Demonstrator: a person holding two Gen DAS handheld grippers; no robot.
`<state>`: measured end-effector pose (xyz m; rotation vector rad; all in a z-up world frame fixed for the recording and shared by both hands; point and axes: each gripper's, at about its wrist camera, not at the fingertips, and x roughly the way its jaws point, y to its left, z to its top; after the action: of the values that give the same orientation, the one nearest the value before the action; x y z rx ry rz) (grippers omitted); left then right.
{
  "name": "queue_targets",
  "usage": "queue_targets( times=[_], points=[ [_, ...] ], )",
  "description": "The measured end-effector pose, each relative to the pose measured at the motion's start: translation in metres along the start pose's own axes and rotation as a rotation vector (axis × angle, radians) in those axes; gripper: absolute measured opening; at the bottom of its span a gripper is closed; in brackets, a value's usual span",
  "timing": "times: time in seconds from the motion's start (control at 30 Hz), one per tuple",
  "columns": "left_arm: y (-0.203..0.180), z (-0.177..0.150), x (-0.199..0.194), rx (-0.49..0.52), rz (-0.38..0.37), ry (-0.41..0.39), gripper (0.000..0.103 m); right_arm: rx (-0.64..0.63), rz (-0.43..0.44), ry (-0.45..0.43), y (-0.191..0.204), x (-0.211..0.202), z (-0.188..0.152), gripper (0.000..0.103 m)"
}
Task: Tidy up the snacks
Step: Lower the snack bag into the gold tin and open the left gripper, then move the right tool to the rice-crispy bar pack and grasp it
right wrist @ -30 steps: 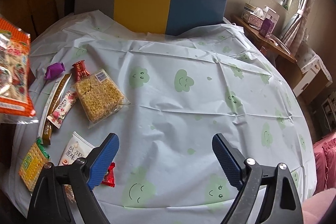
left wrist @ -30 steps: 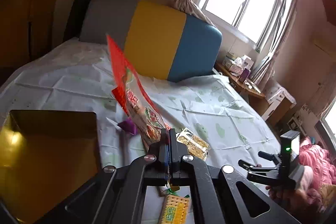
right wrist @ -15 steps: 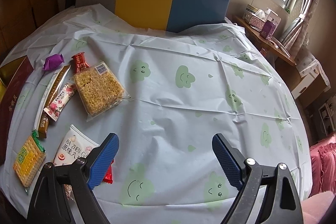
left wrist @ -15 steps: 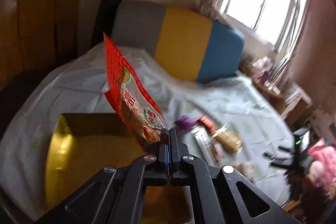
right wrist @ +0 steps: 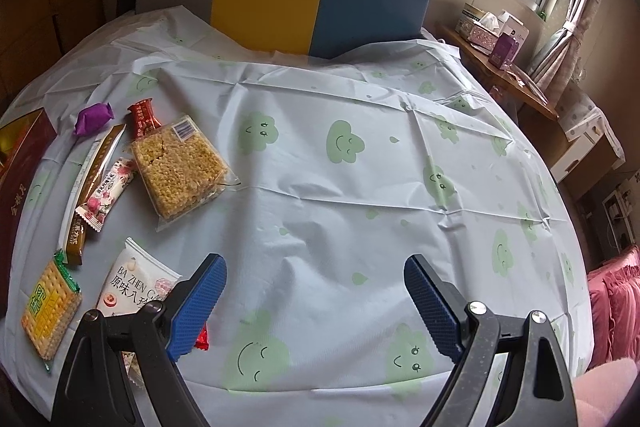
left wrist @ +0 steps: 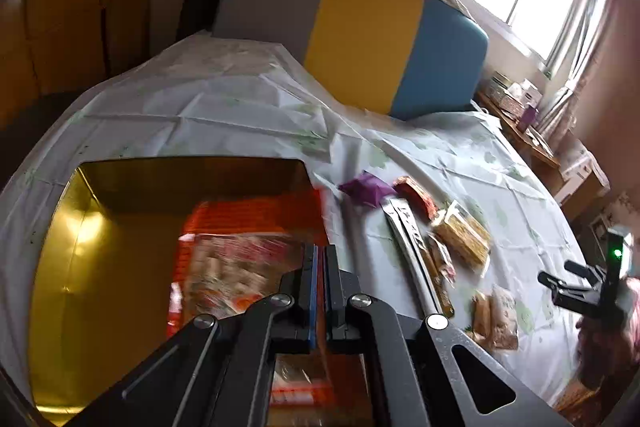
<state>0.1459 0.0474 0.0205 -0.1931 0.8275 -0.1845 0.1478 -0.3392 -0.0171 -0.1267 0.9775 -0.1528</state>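
In the left wrist view, the left tongs (left wrist: 318,291) are pressed together, and the orange-red plastic snack bag (left wrist: 240,259) is lying under and in front of their tips, inside the open box with the shiny gold lining (left wrist: 68,255). The bag is blurred, so I cannot tell for sure if its edge is clamped between the pads; the jaws are standing together with almost no gap. To my judgement, the step in hand is placing this bag into the box. The next move is calling for letting the bag go fully and lifting the tongs out without dragging it. The left tongs are pointing steeply down into the box. On the bed, right of the box, the other snacks are waiting: a purple wrapped candy (left wrist: 366,189) and a clear pack of yellow puffed-grain cake (left wrist: 464,235). The right tongs (left wrist: 576,287) are showing at the far right.

In the right wrist view, the right tongs (right wrist: 316,303) are standing wide apart with nothing between them, hanging over the pale sheet with green smiling clouds (right wrist: 360,187) and tilted downward. The remaining snacks are lying at the left, among them a yellow cracker pack (right wrist: 48,307) and a white pouch (right wrist: 136,283) just beside the left blue pad.
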Motion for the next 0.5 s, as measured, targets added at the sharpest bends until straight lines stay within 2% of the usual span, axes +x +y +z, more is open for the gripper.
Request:
queue_targets(
  times=[0.13,0.33,0.5],
  points=[
    [-0.009,-0.016,-0.004,0.024,0.026,0.015,0.002,-0.009,0.001,-0.001,0.001,0.000,0.000,0.092],
    [-0.025,-0.041,-0.012,0.019,0.011,0.044,0.002,-0.008,0.009,-0.007,0.001,-0.002,0.000,0.092],
    [-0.058,-0.063,-0.015,0.096,-0.013,0.064,0.004,-0.013,0.031,-0.013,0.004,-0.004,0.000,0.092]
  ],
)
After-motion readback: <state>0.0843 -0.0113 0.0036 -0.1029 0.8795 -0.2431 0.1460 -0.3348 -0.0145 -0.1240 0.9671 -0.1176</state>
